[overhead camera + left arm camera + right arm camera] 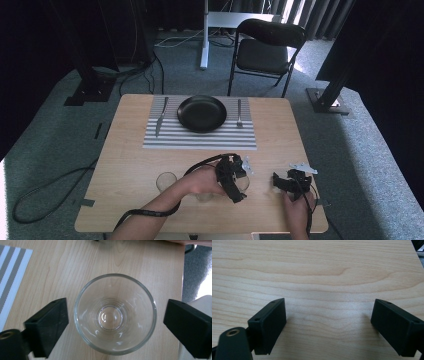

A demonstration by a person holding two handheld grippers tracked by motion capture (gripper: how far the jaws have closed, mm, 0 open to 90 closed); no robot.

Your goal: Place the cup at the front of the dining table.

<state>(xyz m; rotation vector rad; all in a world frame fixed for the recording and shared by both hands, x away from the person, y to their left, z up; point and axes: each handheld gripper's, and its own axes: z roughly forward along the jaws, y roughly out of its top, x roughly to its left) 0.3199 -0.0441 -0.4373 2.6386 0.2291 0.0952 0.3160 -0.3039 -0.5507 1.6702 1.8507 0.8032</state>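
Beside left gripper (pixel 239 176), second glass (pixel 166 181); plate (pixel 202 113) beyond.

A clear glass (pixel 115 314) stands upright on the wooden worktop (pixel 75 262) between the wide-apart black jaws of the hand-held gripper (pixel 115 325), neither jaw touching it.

1. A placemat (pixel 200 135) lies at the upper centre of the surface (pixel 130 170), a plate (pixel 202 113) on it.
2. A knife (pixel 161 116) lies left of the plate, a fork (pixel 239 113) right.
3. A glass (pixel 166 181) stands at lower left of centre.
4. In the left gripper view, another glass (pixel 115 313) stands between the fingers (pixel 47 326), not touching.
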